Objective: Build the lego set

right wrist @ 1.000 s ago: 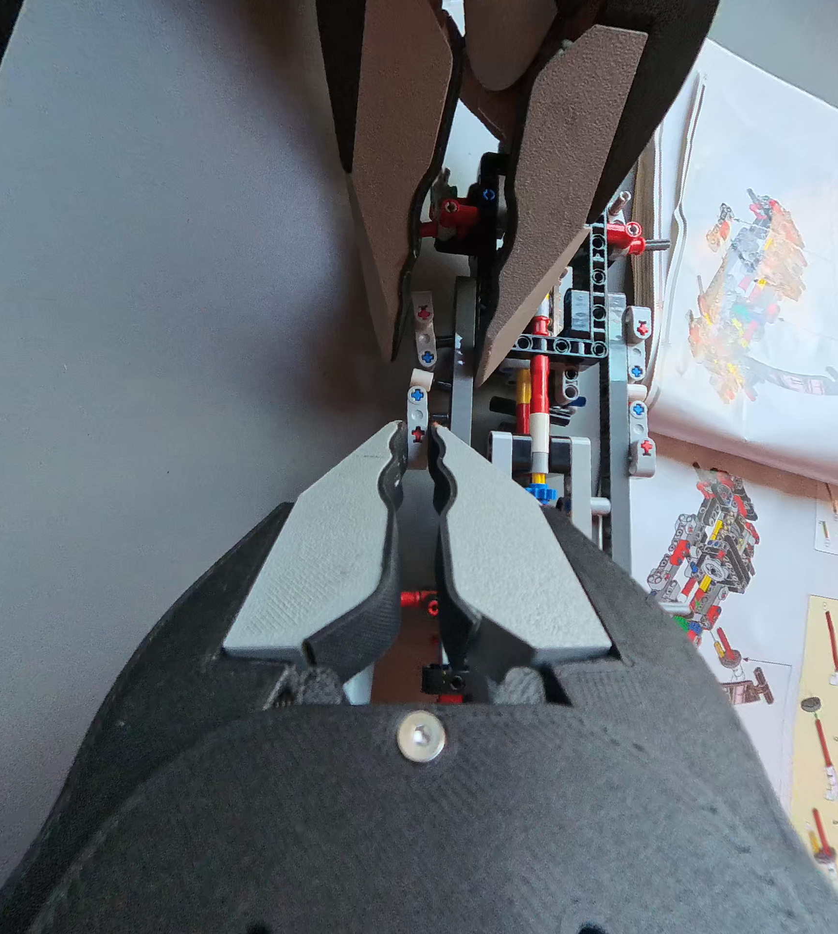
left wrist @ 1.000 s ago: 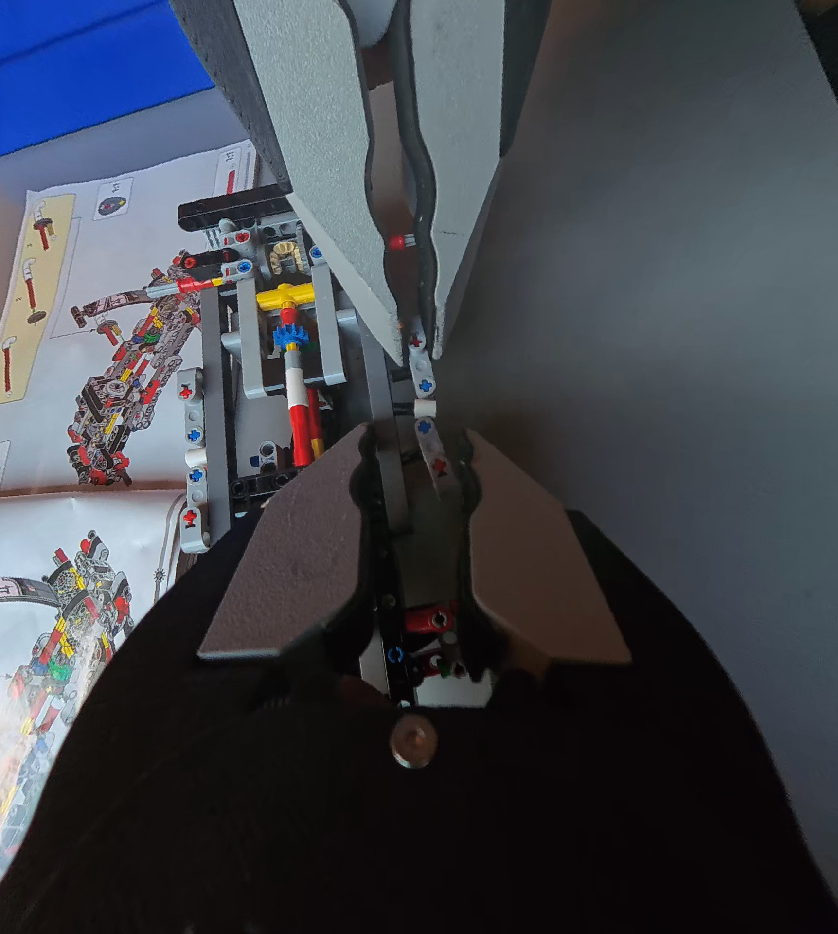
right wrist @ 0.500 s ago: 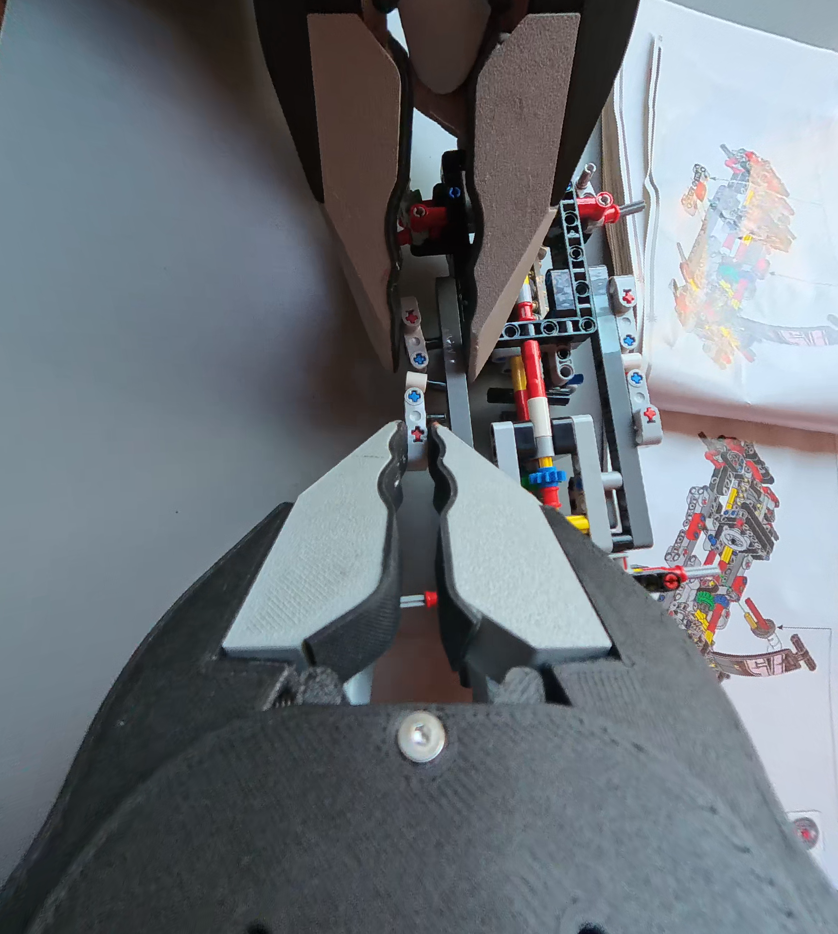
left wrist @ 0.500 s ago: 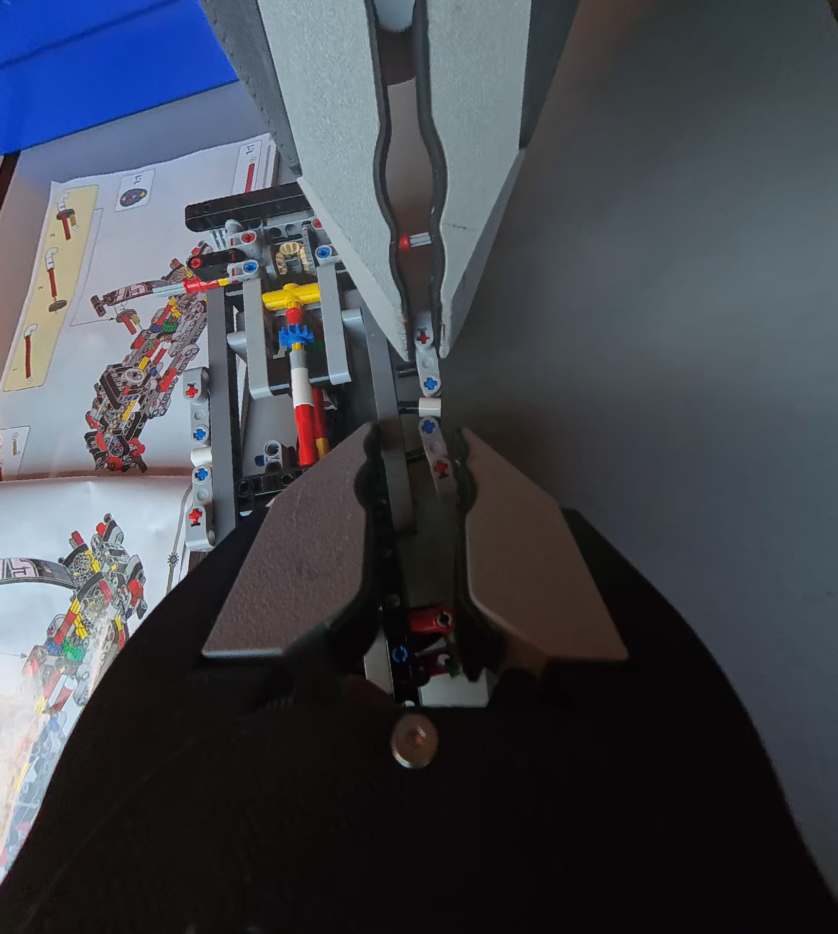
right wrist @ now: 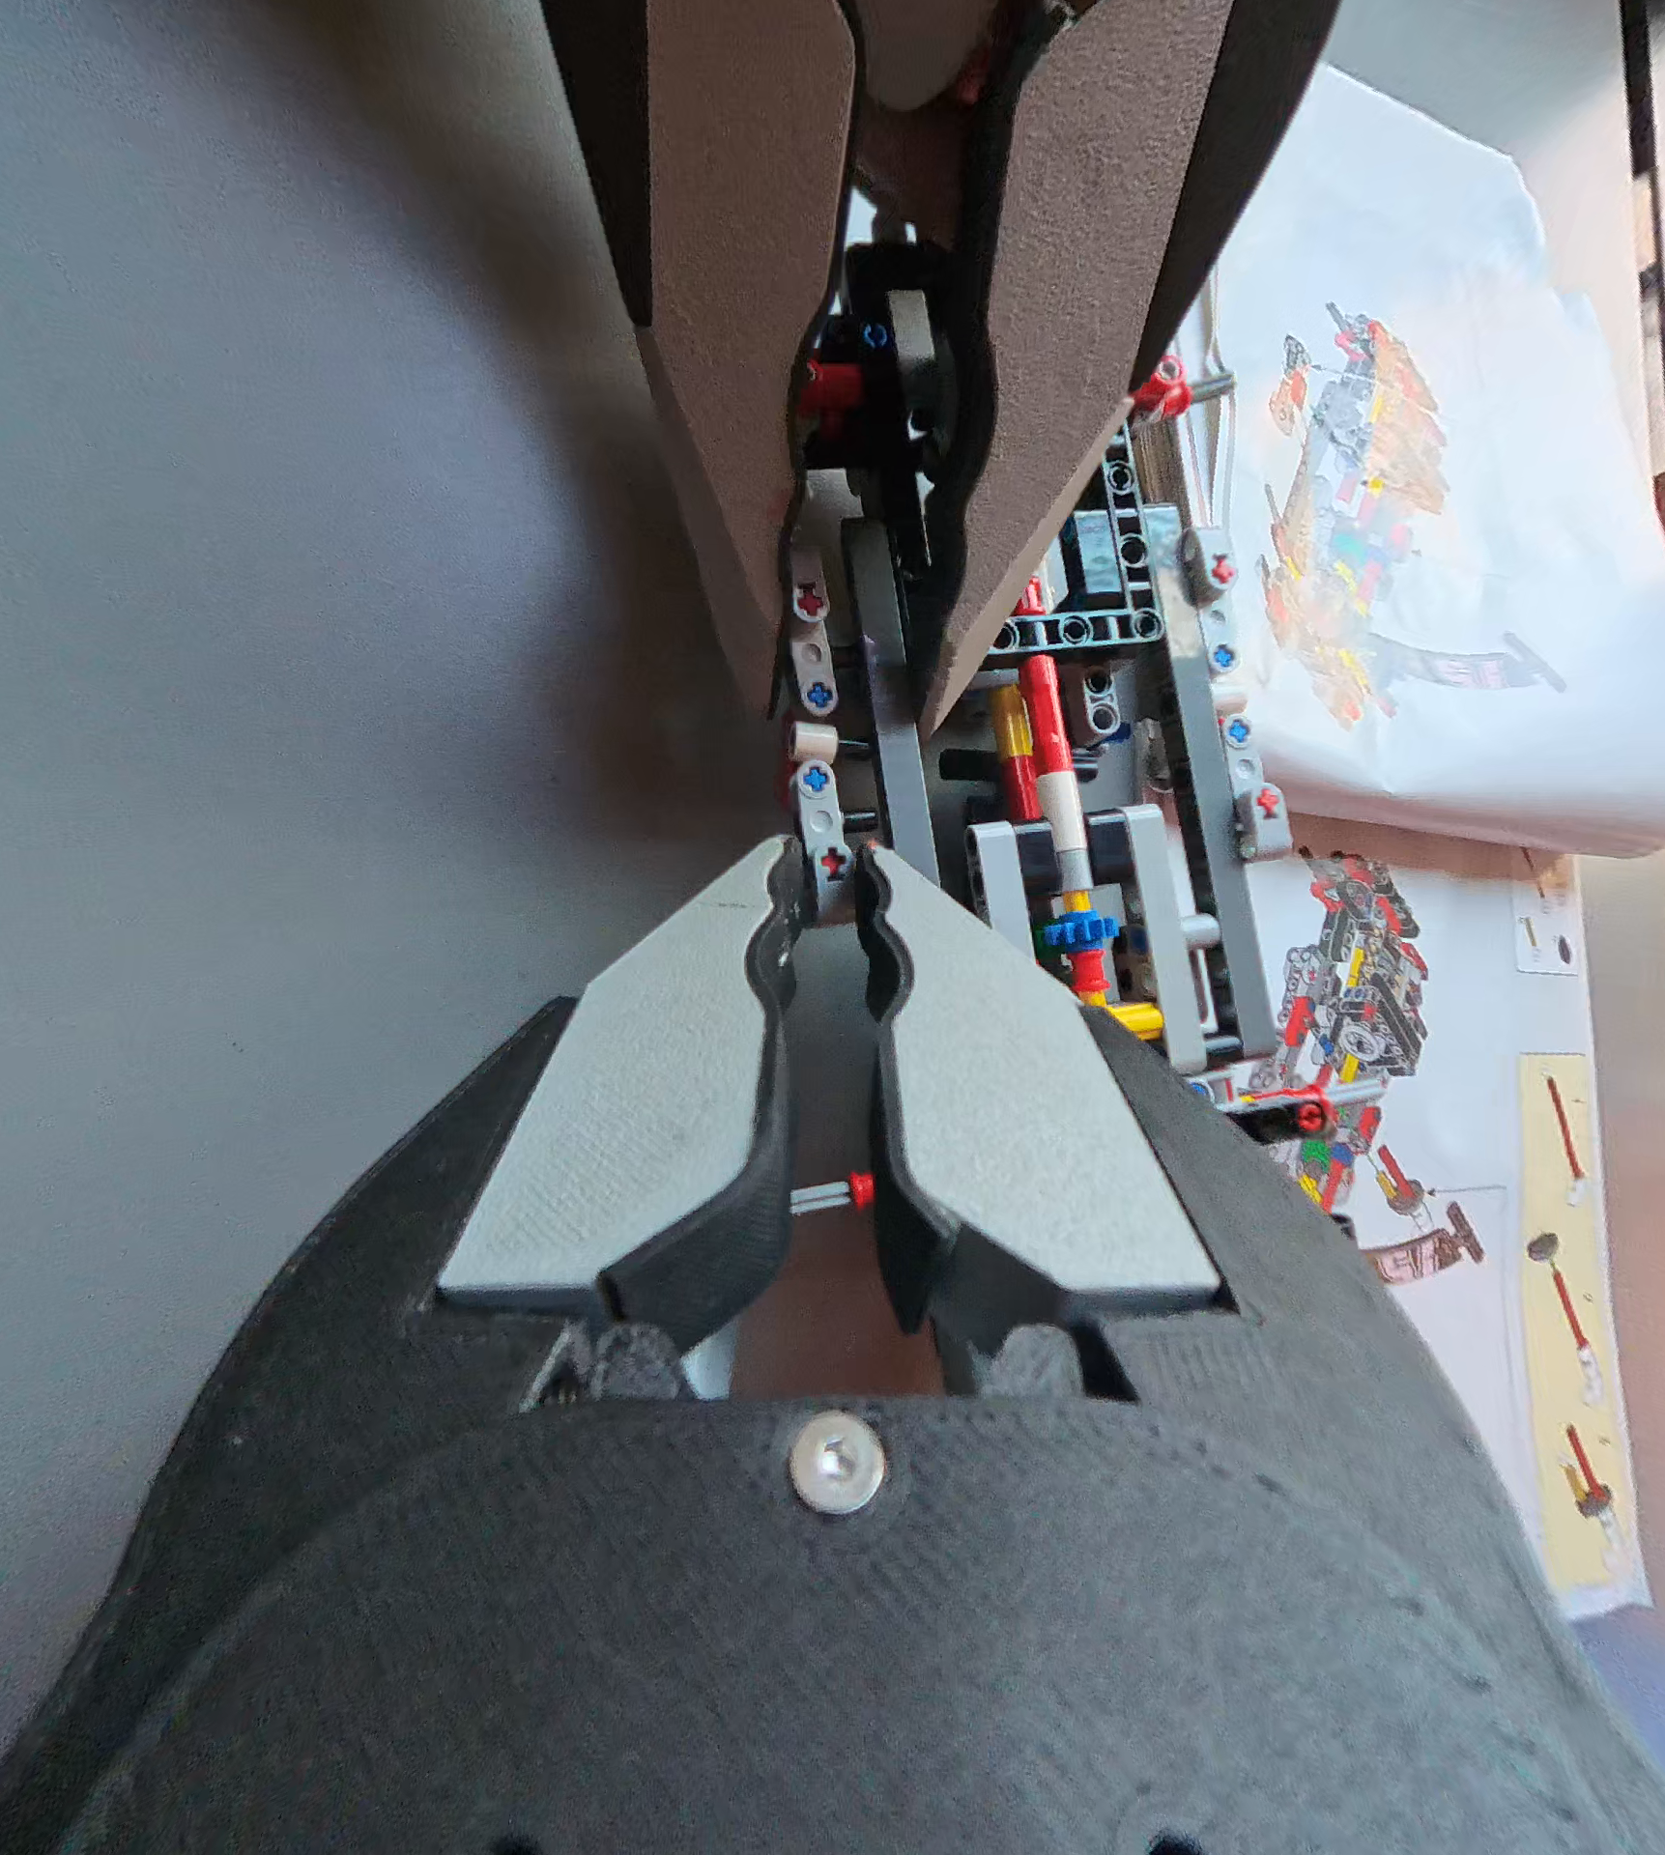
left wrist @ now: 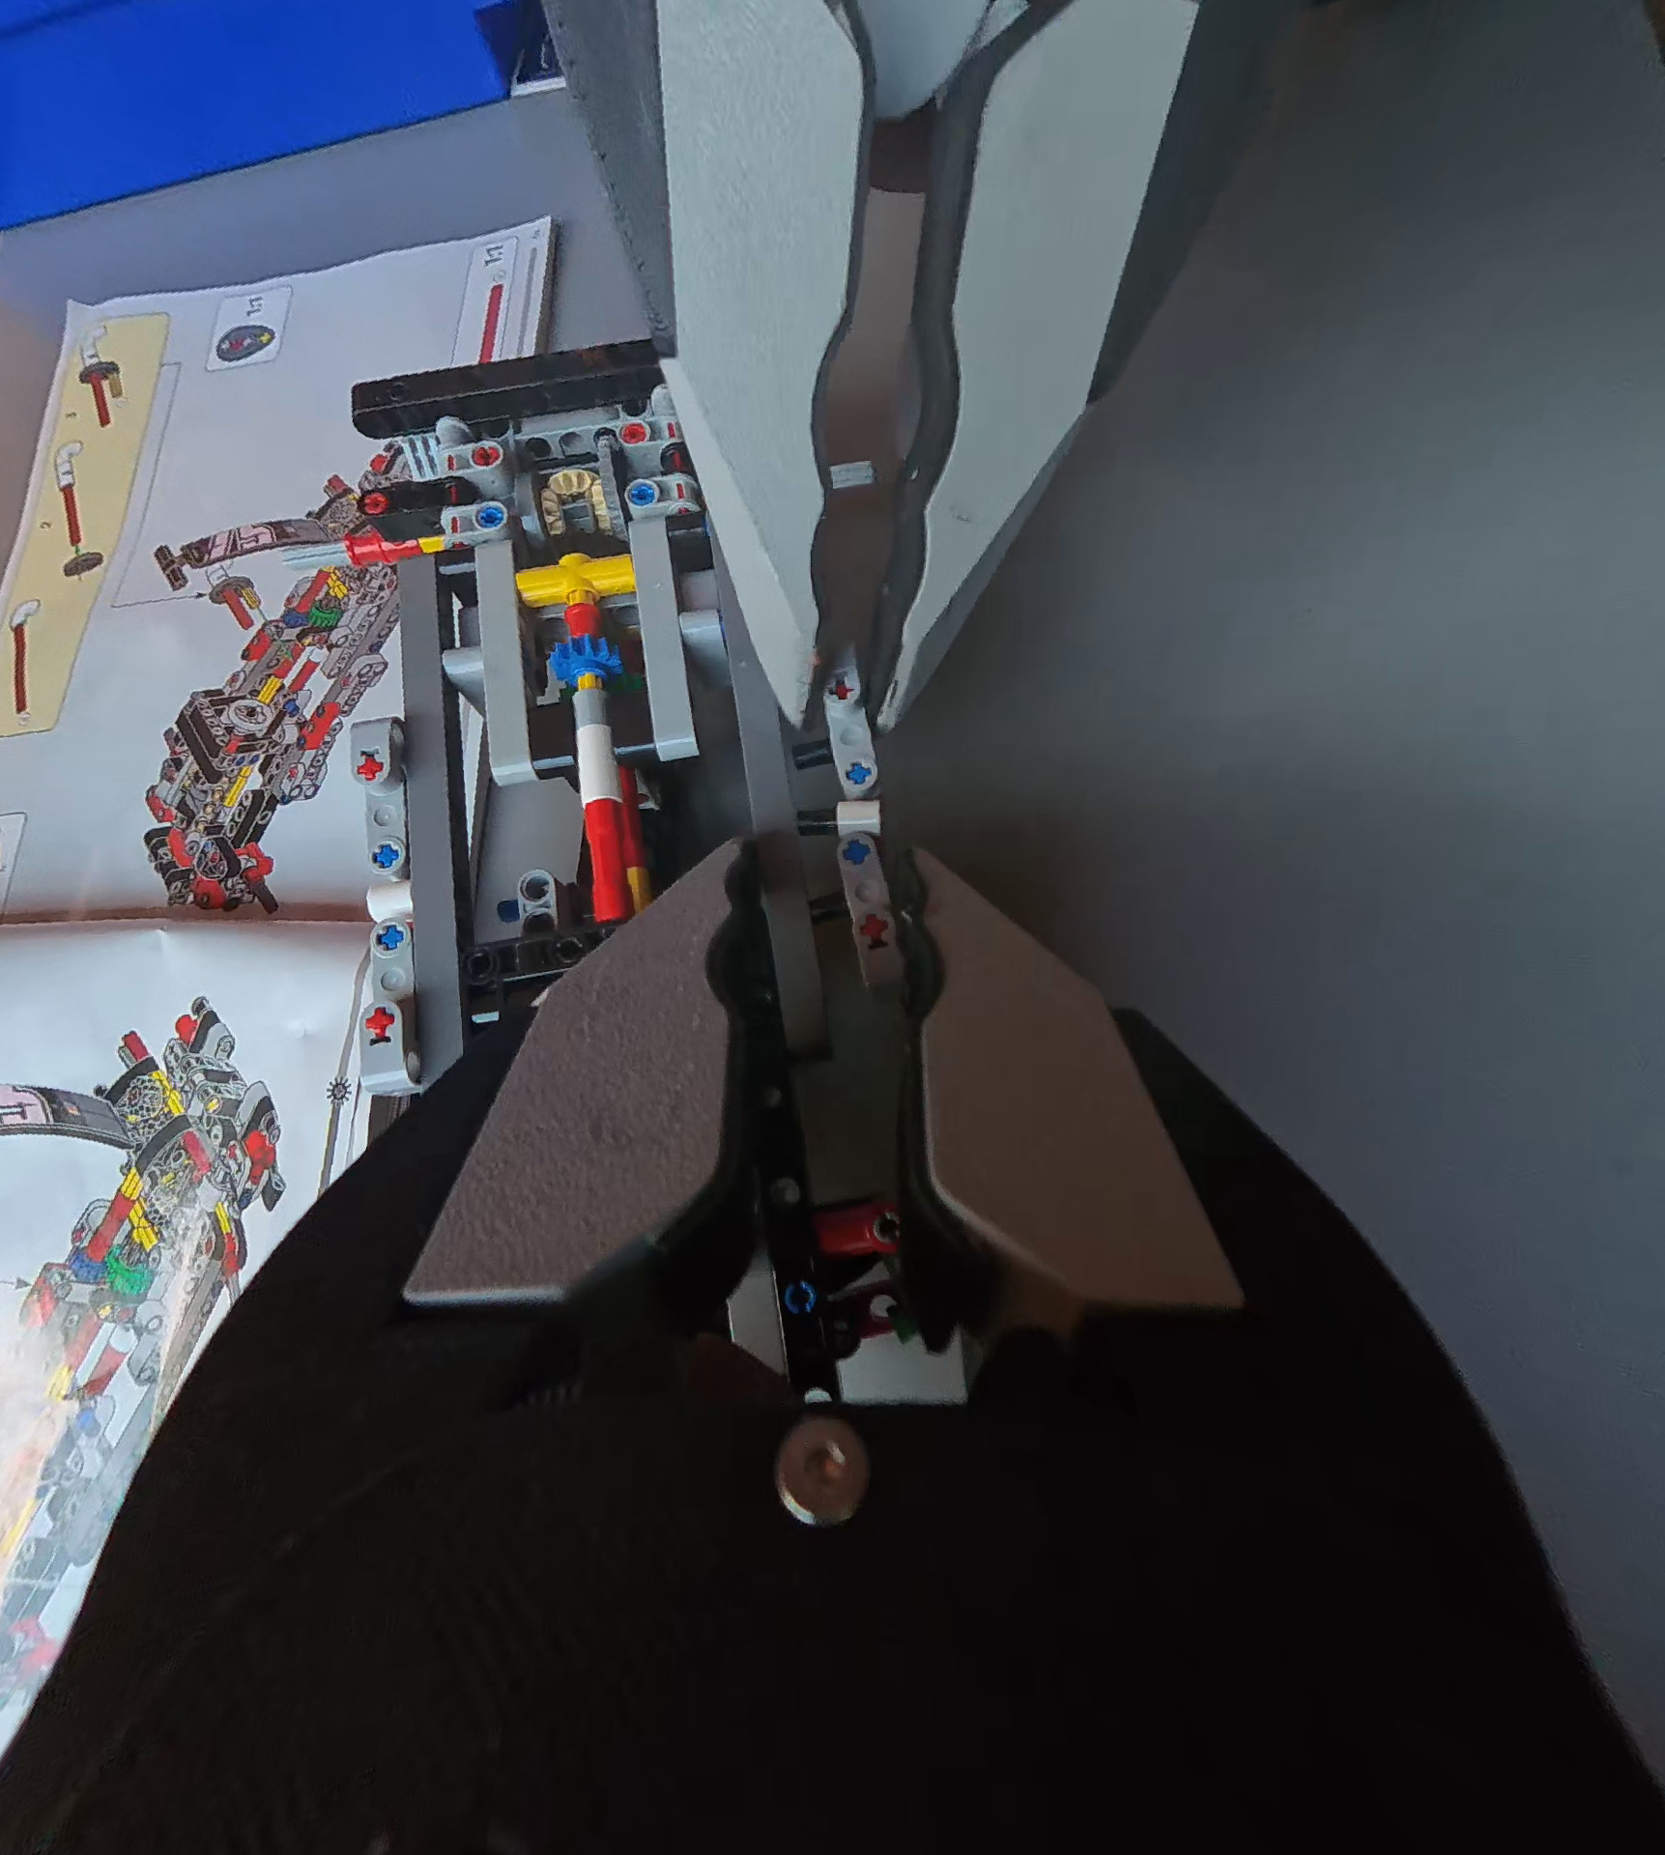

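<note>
Since a second ago, both views have shifted a little while the tools are keeping their places at opposite ends of the brick-built model (left wrist: 597,703) on the grey worktop (left wrist: 1360,703). Left tool (left wrist: 823,903) is sitting part-open around the model's near end — its dark side beam (left wrist: 788,944) and a light grey link (left wrist: 873,923) are lying between the fingers, the link against the right finger (left wrist: 1009,1054); whether both pads are pressing cannot be told. Right tool (right wrist: 833,883) is standing narrow, its fingertips pinching the end of another light grey link (right wrist: 826,838) on the same side of the model. A small red-tipped pin (right wrist: 833,1195) is showing deep between the right tool's fingers. Open instruction pages (left wrist: 155,622) are lying beside the model — a blue box (left wrist: 155,90) is sitting beyond them.
</note>
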Tool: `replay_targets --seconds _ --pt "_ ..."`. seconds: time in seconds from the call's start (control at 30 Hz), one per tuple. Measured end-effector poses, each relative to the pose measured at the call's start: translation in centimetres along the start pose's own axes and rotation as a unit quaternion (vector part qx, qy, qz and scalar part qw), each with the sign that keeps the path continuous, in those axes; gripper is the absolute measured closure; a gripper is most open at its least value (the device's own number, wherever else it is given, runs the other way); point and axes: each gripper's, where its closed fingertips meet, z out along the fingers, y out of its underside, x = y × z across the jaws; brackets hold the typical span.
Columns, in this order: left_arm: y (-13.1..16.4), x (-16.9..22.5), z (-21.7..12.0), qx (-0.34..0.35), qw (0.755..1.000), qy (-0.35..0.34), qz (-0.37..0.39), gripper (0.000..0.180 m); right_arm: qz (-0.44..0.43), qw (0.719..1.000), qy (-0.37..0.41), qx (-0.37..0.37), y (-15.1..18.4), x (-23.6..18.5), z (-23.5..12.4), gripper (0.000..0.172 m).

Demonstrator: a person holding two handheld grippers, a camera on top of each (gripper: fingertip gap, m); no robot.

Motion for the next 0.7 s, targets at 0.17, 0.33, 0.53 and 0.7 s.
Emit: replay_targets --seconds 0.17,0.33,0.53,0.7 --pt "0.0 -0.1 0.0 0.002 1.000 0.000 -0.004 0.156 -0.017 0.999 0.033 -0.018 0.2 -0.2 0.2 0.164" --pt "0.0 -0.5 0.1 0.001 1.000 -0.024 0.002 0.155 -0.012 0.997 0.069 -0.029 0.3 0.5 0.0 0.164" --pt "-0.1 -0.5 0.1 0.005 1.000 -0.017 -0.015 0.153 0.000 0.998 0.070 -0.009 0.5 0.8 0.0 0.164" --pt "-0.1 -0.5 0.1 0.008 1.000 -0.018 -0.016 0.152 0.007 0.998 0.069 0.002 0.5 0.9 0.0 0.164"
